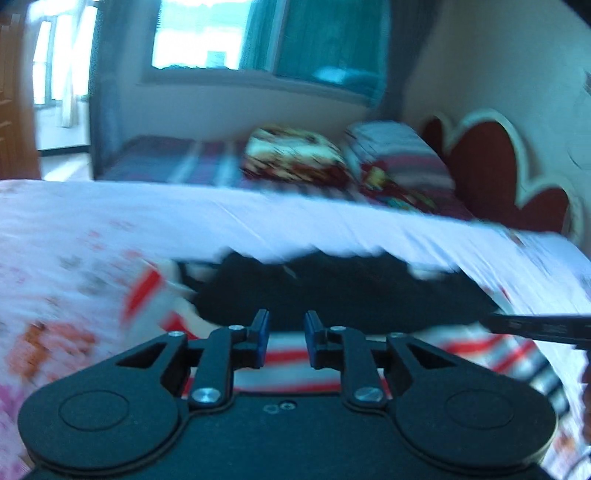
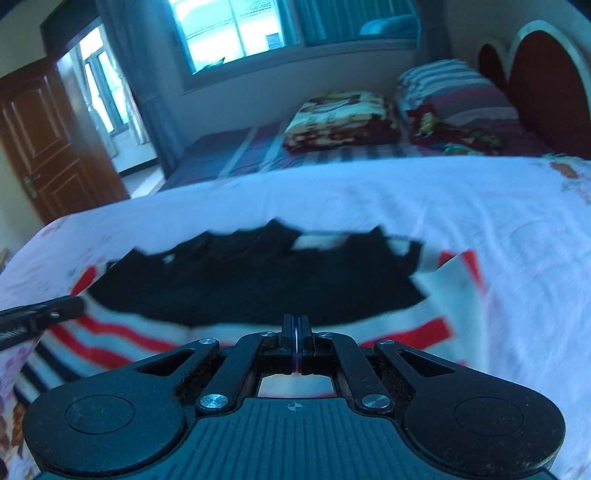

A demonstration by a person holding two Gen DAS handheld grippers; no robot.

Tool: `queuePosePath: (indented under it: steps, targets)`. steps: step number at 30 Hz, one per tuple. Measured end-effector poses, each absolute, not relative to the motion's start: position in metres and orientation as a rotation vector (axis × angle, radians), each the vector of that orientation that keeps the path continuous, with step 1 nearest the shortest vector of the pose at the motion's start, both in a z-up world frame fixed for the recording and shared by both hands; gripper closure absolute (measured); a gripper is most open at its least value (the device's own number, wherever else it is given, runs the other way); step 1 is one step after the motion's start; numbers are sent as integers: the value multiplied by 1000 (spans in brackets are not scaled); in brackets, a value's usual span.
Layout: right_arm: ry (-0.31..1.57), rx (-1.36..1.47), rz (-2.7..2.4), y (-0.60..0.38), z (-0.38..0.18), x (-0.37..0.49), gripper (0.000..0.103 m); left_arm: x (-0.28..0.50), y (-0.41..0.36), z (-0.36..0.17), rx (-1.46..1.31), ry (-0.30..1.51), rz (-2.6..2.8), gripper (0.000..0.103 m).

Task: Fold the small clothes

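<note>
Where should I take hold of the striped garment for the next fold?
Grip the striped garment along its near striped hem, coming from the near side with a low, flat approach. That edge lies closest to both hand-held grippers and is bare; further back the black part overlies it. Blur hides the exact corners.

Background stuff: bed with a white floral sheet (image 2: 424, 206) in front, and a purple striped sheet (image 2: 236, 151) further back. On that sits a folded cartoon-print blanket (image 2: 341, 120) right beside a striped quilt stack (image 2: 454, 96). Red headboard (image 2: 550, 88) with a white scalloped edge on the right. Window (image 2: 236, 31) with teal curtains (image 2: 354, 20) behind, and a brown wooden door (image 2: 44, 144) standing open at left.
</note>
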State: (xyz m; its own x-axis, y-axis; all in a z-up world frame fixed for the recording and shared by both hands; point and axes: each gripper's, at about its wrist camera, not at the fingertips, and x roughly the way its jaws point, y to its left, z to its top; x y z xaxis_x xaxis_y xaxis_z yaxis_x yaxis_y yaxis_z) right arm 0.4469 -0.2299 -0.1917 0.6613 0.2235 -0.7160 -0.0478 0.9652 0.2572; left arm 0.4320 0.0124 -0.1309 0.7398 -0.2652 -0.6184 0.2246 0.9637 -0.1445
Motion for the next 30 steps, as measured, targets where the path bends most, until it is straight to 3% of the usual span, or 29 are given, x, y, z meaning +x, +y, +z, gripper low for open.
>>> queuePosePath:
  steps: [8,17,25,30]
  targets:
    - [849,54,48,-218,-220,440,103,409,12,-173,-61,752,-233,79]
    - [855,155,6,-253,-213,436,103,398,39,-166,-108,764,-182,83]
    - [838,164,172,-186,-195,413,103,390,15,-152,-127,759,-235,73]
    - [849,154,195,-164,-198,407,103,386,-4,-151,-106,770,-253,60]
